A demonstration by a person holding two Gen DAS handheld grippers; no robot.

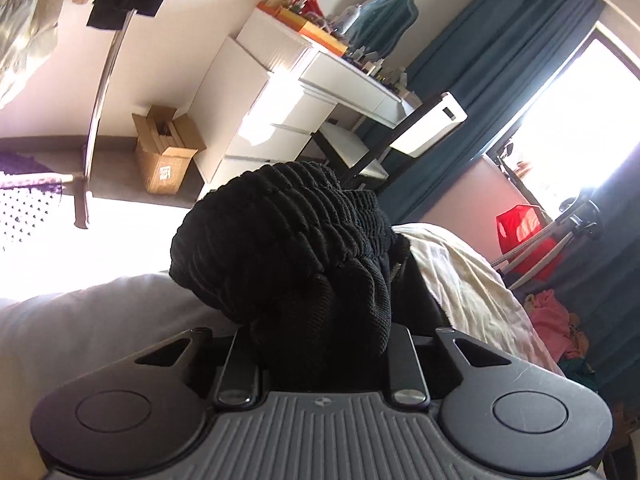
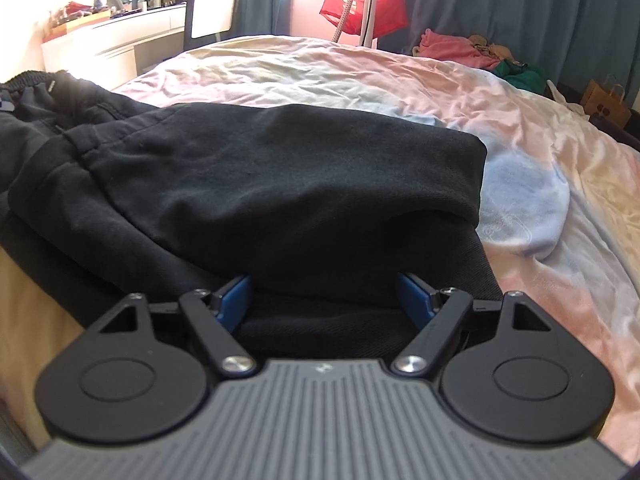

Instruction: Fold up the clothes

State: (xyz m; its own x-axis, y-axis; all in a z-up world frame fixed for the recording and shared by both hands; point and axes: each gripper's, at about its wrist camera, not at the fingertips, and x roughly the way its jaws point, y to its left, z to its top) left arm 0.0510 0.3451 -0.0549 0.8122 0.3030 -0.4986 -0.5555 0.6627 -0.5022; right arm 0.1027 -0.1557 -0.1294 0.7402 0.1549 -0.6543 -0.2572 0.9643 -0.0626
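Black trousers on the bed: left fingers clamp their waistband, right fingers apart.

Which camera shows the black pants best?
The right wrist view: the black pants lie spread across the bed. The left wrist view shows only a bunched, ribbed part pinched in the left tool.

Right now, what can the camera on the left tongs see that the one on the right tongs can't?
Only the left view shows the left tongs shut on a bunched, ribbed black waistband, plus a cardboard box on the floor. Only the right view shows the right tongs open around the edge of the black trousers lying flat on the pastel bedsheet, plus a brown paper bag. Both show the white desk, teal curtains and a red bag.
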